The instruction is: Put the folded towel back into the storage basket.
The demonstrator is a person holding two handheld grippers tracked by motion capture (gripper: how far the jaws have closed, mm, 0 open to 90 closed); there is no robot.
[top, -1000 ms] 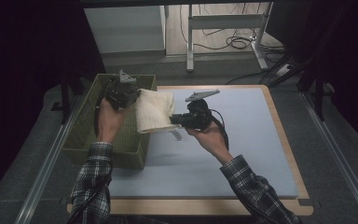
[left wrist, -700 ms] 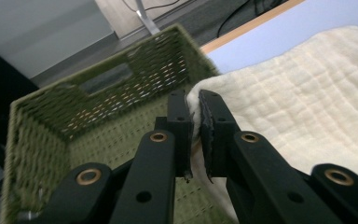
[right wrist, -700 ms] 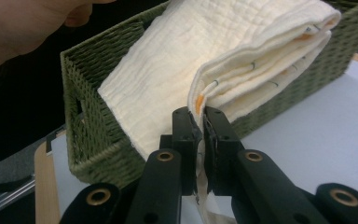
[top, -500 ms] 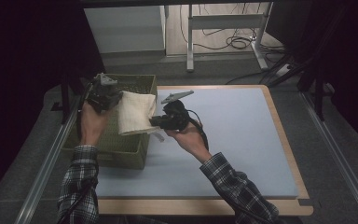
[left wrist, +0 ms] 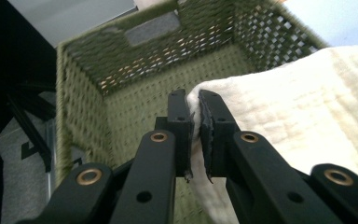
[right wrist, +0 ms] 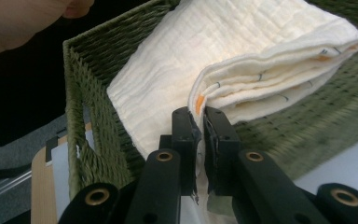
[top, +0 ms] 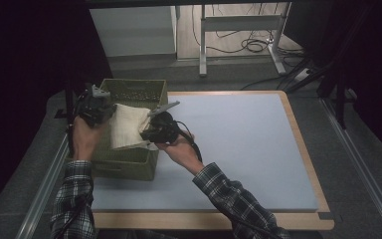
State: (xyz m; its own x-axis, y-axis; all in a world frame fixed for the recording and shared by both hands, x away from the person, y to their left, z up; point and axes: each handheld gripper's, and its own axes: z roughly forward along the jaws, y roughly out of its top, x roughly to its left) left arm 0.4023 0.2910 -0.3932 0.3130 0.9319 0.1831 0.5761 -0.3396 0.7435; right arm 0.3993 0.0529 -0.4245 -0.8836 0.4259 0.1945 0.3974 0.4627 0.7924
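**High view: folded cloth carried over the basket, both grippers clamped on it**

Left gripper [top: 101, 106] pinches one end of the folded cream cloth [top: 128, 125]; in the left gripper view the jaws are closed on a corner edge, fabric squeezed between the pads. Right gripper [top: 151, 130] has the opposite end; right gripper view shows its jaws closed on the stacked fold edges.

Cloth spans straight between the two tools, long axis running gripper to gripper. From the left gripper it runs off to the right, from the right gripper off to the left. It hangs above the green woven basket [top: 129, 162], partly over the opening; the right end sits at the basket's table-side rim. Left gripper is already over the basket interior, so it's the nearer one to the drop point. Basket floor lies directly below and ahead of the left jaws.

Key relation for the next move, as I read it: cloth still slightly offset toward the right rim, needs to clear that wall before lowering.

Versus a second ago: both hands and the cloth have shifted left, from straddling the basket's right wall to mostly over it, and slightly down. Grip unchanged.
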